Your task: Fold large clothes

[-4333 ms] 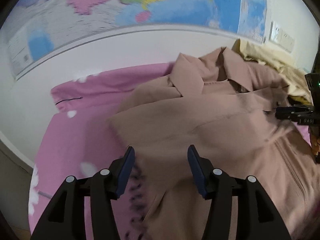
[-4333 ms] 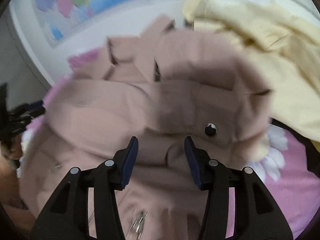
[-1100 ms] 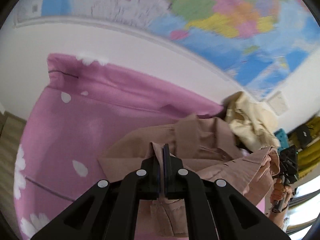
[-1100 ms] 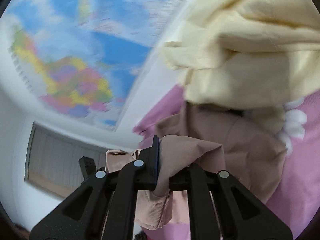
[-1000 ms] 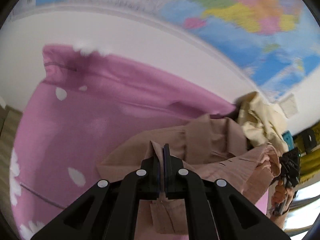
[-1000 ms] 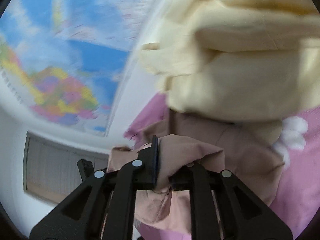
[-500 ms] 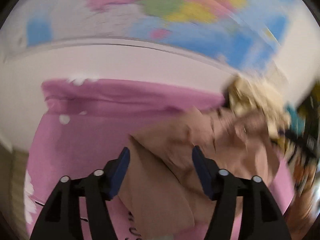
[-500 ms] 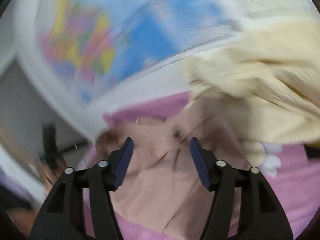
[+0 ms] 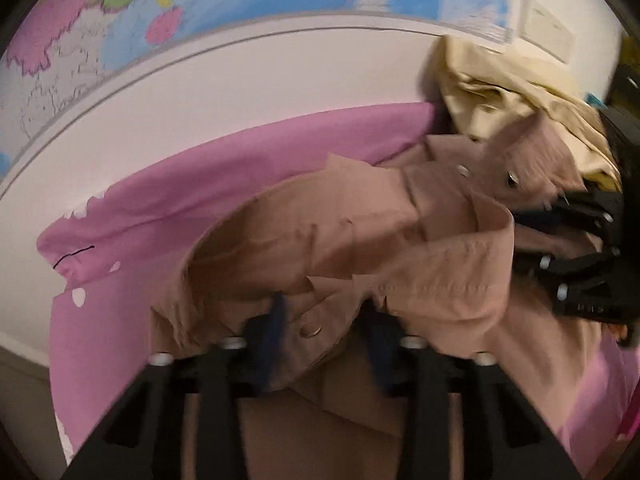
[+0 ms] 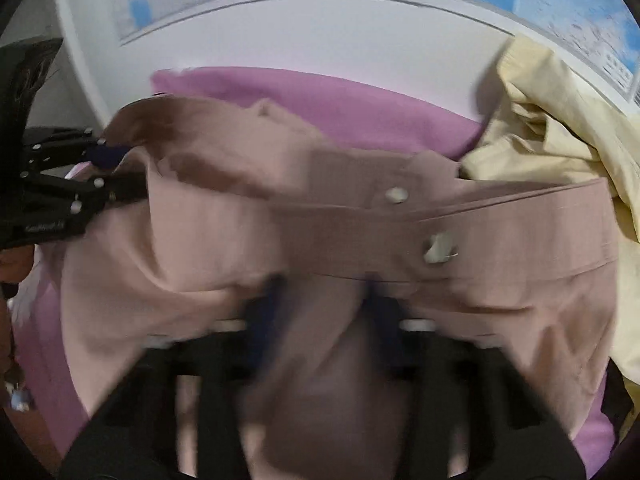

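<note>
Left gripper (image 9: 324,320), lower centre of its frame: we see the two blue-padded jaws spread apart, with a fold of the tan coat (image 9: 320,240) lying between them but not pinched. Right gripper (image 10: 320,300), lower centre of its frame: jaws likewise spread, tan cloth bunched between and over them; heavy blur hides whether the pads touch the cloth. We read both grippers as released.

The coat lies directly ahead of both grippers and spreads across the middle of each frame. Its long axis runs roughly left to right. In the left view the right gripper shows at the right edge, beside the coat's far end; in the right view the left gripper shows at the left edge. The two tools thus stand at opposite ends of the garment, each near its own end, so neither is clearly nearer overall.

Outward: the coat rests on a pink sheet (image 9: 120,280), with a yellow garment (image 10: 560,128) heaped at the upper right, touching the coat. A wall map (image 9: 240,0) fills the top.

Count: two grippers, one tan coat, one yellow garment, one sheet, one map.
</note>
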